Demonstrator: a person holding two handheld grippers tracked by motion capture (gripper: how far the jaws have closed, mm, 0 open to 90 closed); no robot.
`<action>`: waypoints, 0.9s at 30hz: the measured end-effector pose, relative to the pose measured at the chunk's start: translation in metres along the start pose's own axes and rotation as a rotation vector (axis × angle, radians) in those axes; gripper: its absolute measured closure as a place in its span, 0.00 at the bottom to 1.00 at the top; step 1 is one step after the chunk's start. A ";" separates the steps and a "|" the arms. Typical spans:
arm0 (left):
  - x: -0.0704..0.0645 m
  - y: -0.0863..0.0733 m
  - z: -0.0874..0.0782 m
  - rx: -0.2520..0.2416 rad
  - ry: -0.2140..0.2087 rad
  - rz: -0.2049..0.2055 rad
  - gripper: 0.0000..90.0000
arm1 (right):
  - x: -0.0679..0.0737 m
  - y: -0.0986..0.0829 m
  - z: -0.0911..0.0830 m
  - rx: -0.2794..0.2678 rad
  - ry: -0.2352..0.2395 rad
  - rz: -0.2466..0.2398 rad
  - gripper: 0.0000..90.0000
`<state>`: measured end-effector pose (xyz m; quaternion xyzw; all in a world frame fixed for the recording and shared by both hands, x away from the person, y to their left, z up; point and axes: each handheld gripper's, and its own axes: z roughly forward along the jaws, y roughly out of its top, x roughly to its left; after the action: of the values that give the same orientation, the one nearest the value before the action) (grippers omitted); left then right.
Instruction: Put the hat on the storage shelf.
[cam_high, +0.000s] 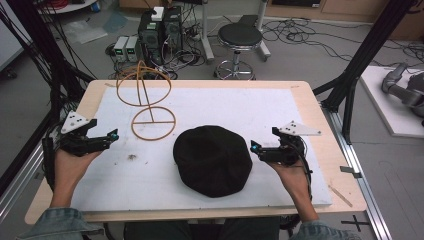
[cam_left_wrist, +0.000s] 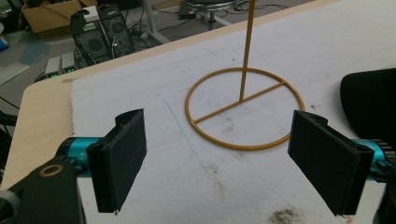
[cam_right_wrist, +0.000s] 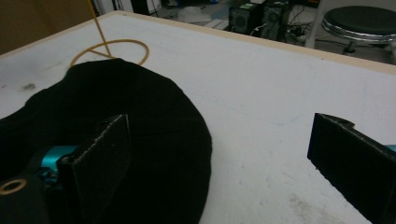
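A black hat (cam_high: 212, 159) lies flat on the white mat, near the middle front of the table; it also appears as the hat (cam_right_wrist: 116, 126) in the right gripper view and the hat (cam_left_wrist: 371, 100) at the right edge of the left gripper view. A yellow wire hat stand (cam_high: 148, 102) rises behind and left of it, with its ring base (cam_left_wrist: 243, 108) on the mat. My left gripper (cam_high: 114, 135) hovers at the left, open, pointing toward the stand. My right gripper (cam_high: 254, 146) is open just right of the hat's rim, touching nothing.
The white mat (cam_high: 260, 107) covers most of the wooden table (cam_high: 320, 125). A dark smudge (cam_high: 132, 157) marks the mat left of the hat. Beyond the far edge stand a black stool (cam_high: 240, 37) and computer boxes (cam_high: 160, 30) among floor cables. Black frame posts flank the table.
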<state>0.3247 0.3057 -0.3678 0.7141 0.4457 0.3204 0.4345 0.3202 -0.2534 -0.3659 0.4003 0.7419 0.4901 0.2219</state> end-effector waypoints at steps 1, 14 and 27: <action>0.000 0.000 0.000 0.000 0.000 0.000 0.22 | 0.002 0.001 0.001 0.000 0.011 -0.006 0.07; 0.001 -0.002 -0.002 0.001 0.004 -0.004 0.22 | 0.022 0.003 0.014 0.003 0.099 -0.021 0.07; 0.002 -0.003 -0.003 0.006 0.007 -0.007 0.22 | 0.057 0.000 0.029 0.006 0.204 -0.127 0.07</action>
<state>0.3221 0.3088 -0.3696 0.7126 0.4507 0.3201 0.4320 0.3076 -0.1912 -0.3746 0.3009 0.7859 0.5111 0.1748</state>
